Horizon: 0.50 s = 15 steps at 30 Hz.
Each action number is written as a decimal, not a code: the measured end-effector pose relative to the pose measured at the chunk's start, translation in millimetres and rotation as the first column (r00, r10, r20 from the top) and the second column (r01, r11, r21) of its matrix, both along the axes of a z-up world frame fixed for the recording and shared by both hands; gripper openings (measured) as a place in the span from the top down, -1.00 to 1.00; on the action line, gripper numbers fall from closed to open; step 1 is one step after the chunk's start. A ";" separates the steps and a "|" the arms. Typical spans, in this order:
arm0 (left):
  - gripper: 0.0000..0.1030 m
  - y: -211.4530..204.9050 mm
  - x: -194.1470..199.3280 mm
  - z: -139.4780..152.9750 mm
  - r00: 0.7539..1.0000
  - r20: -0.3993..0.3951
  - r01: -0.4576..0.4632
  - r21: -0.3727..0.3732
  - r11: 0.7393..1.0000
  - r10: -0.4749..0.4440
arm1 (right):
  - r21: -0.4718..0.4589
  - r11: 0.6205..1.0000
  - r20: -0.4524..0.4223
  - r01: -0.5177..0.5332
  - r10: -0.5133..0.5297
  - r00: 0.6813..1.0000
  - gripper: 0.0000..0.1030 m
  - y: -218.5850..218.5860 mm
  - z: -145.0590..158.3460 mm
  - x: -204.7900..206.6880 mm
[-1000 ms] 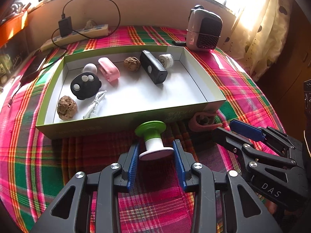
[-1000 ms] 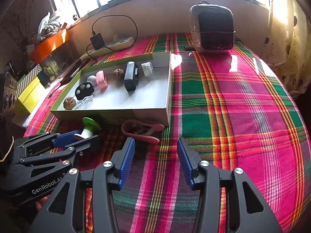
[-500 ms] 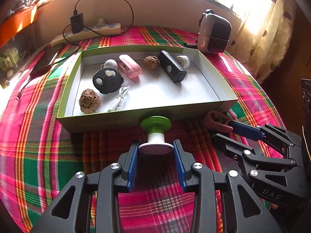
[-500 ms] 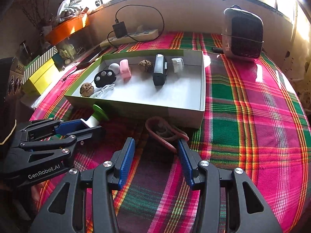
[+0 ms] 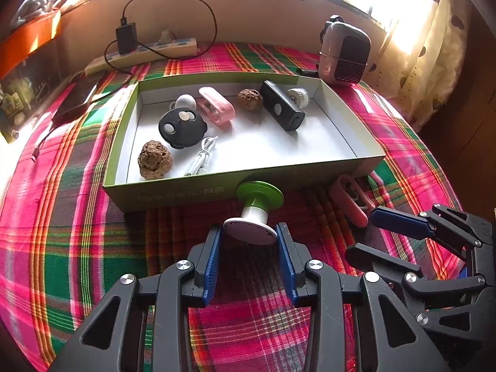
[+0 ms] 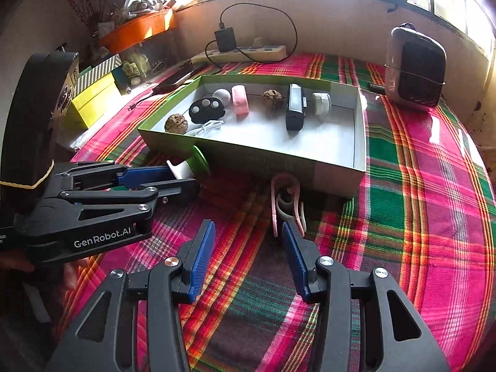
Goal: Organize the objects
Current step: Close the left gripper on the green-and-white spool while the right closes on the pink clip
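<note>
Two things are not in the box (image 5: 341, 167) yet: the green and white spool (image 5: 254, 217) and the pink clip (image 6: 286, 201). Both lie on the plaid worktop (image 6: 418, 201), just in front of the box's near wall.

Your left gripper (image 5: 249, 241) has its fingers (image 5: 212, 260) pressed on the spool's white end, so it is grasping it. Lift it up first, high enough to pass over the wall, then go forward and set it down in the bare white part on the right.

Your right gripper (image 6: 248, 241) has its fingers spread wide, with nothing in them. The clip sits right at the tip of one finger (not between them), so slide a little to the right before you squeeze.

Watch out for the black remote (image 5: 280, 110), the white cable (image 5: 203, 156) and the brown nut (image 5: 154, 159) inside. The two grippers are close together, so move one at a time.
</note>
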State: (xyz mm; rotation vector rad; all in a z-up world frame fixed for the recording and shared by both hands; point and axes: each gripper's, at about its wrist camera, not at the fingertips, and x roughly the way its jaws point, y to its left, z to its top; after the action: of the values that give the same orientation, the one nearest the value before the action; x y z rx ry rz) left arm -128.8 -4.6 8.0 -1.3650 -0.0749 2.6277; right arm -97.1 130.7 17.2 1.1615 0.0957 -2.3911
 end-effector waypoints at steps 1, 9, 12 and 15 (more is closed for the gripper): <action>0.36 0.5 0.1 0.1 1.000 -0.001 0.005 -0.005 1.000 -0.005 | -0.008 1.000 -0.007 0.008 -0.008 1.000 0.10 2.8 2.4 0.8; 0.36 2.7 -3.4 0.5 1.000 -0.001 0.022 -0.013 1.000 -0.022 | 0.046 0.994 -0.011 0.101 -0.101 0.995 0.10 9.2 -1.9 -17.3; 0.36 4.6 -5.9 0.4 1.000 -0.005 0.031 -0.024 0.999 -0.031 | 0.071 0.993 -0.005 0.098 -0.098 0.995 0.10 4.3 -5.8 -22.8; 0.36 6.2 -7.9 0.5 0.999 -0.006 0.036 -0.036 0.999 -0.036 | 0.093 0.990 -0.002 0.105 -0.106 0.994 0.10 1.0 -9.3 -27.3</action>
State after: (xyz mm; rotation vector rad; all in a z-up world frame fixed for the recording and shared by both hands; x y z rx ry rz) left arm -136.6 1.6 8.5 -1.3555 -0.0025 2.6159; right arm -124.4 131.7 7.9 1.2413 0.1498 -2.5008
